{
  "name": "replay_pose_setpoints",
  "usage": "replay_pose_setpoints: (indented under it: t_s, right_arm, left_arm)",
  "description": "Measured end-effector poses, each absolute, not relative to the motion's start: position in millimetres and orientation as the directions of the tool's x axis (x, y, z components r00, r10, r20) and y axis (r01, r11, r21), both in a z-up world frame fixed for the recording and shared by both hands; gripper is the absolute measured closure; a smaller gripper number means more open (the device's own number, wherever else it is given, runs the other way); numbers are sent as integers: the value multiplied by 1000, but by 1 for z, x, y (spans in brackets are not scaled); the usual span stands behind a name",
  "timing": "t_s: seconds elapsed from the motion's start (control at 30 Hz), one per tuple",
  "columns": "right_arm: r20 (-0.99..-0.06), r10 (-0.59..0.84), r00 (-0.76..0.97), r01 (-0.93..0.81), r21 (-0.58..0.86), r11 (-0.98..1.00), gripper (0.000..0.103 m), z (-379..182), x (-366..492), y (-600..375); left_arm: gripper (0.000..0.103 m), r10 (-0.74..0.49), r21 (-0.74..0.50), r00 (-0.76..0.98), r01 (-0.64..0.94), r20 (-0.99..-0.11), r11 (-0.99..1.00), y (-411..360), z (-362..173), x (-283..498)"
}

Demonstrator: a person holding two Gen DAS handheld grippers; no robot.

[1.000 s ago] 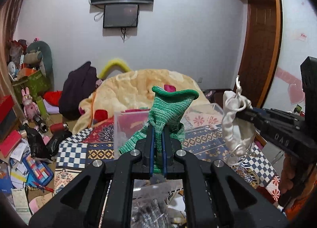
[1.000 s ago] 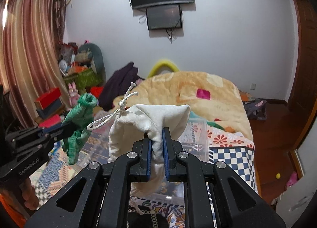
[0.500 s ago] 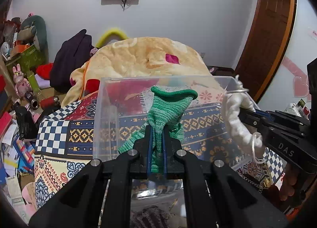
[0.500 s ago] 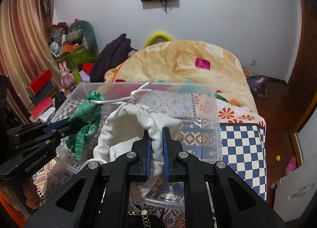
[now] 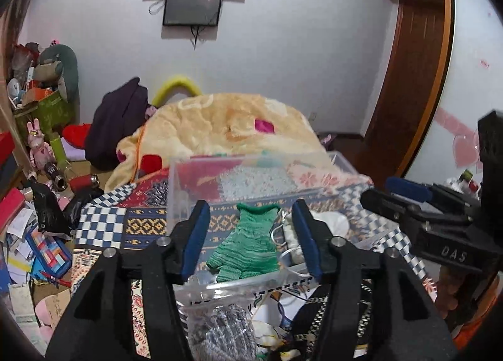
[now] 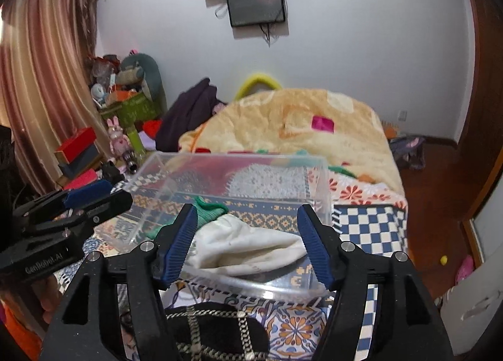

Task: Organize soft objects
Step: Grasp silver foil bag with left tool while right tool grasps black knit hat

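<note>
A green knit glove [image 5: 248,244] lies flat inside the clear plastic box [image 5: 176,185] on the patterned bedspread. A white drawstring pouch [image 6: 251,248] lies beside it in the same box [image 6: 323,191]; only its edge shows in the left wrist view [image 5: 333,222], and the glove's cuff shows in the right wrist view [image 6: 209,211]. My left gripper [image 5: 253,232] is open and empty just above the glove. My right gripper [image 6: 248,244] is open and empty just above the pouch. Each gripper shows in the other's view, the right one [image 5: 408,200] and the left one [image 6: 78,204].
A grey knit item [image 5: 223,332] and a black chain-trimmed item [image 6: 217,329] lie in front of the box. A yellow blanket [image 5: 220,128] is heaped behind it. Clutter covers the floor at left [image 5: 34,235]. A wooden door [image 5: 405,84] stands at right.
Both grippers have opened. The green glove and the white pouch have dropped from the jaws and now lie in the clear box. Both grippers have pulled up and back slightly.
</note>
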State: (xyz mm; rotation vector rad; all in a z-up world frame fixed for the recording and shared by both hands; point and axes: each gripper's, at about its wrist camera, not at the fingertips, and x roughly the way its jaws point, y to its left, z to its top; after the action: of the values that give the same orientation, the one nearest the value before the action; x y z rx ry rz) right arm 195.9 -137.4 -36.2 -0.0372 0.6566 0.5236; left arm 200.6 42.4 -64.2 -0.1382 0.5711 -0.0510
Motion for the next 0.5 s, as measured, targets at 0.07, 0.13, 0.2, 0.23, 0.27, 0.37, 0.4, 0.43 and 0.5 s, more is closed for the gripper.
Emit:
replay_pose_setpoints:
  t_s: [0.07, 0.13, 0.2, 0.23, 0.27, 0.37, 0.4, 0.43, 0.5]
  right_arm:
    - [-569, 459, 683, -485, 116, 866, 34, -30, 186, -139]
    - [-545, 465, 698, -490, 111, 865, 26, -26, 176, -142]
    - [-532, 472, 703, -496, 108, 862, 26, -25, 168, -144]
    - [-528, 477, 703, -499, 112, 859, 26, -26, 164, -146]
    - [-526, 482, 701, -501, 118, 857, 26, -28, 161, -148]
    - [-527, 495, 690, -504, 140, 852, 26, -36, 153, -153]
    - [-530, 497, 687, -503, 147, 852, 26, -39, 151, -154]
    - [-537, 500, 680, -503, 156, 850, 26, -42, 149, -155]
    - [-546, 508, 667, -500, 178, 848, 26, -51, 145, -157]
  left_arm:
    - [39, -78, -147, 857, 3, -509, 989, 44, -56, 190]
    - [35, -74, -146, 869, 2, -489, 989, 45, -51, 179]
    - [33, -71, -143, 876, 2, -478, 990, 46, -48, 168]
    - [31, -66, -140, 879, -1, -472, 990, 47, -47, 163]
    - [29, -62, -136, 881, -3, -470, 991, 48, -48, 159]
    - [27, -50, -120, 880, -8, -472, 993, 49, -51, 146]
    - [27, -50, -115, 877, -6, -478, 993, 49, -54, 143]
    - [26, -49, -108, 873, -4, -484, 994, 49, -59, 139]
    - [26, -42, -100, 867, -8, -497, 995, 47, -67, 132]
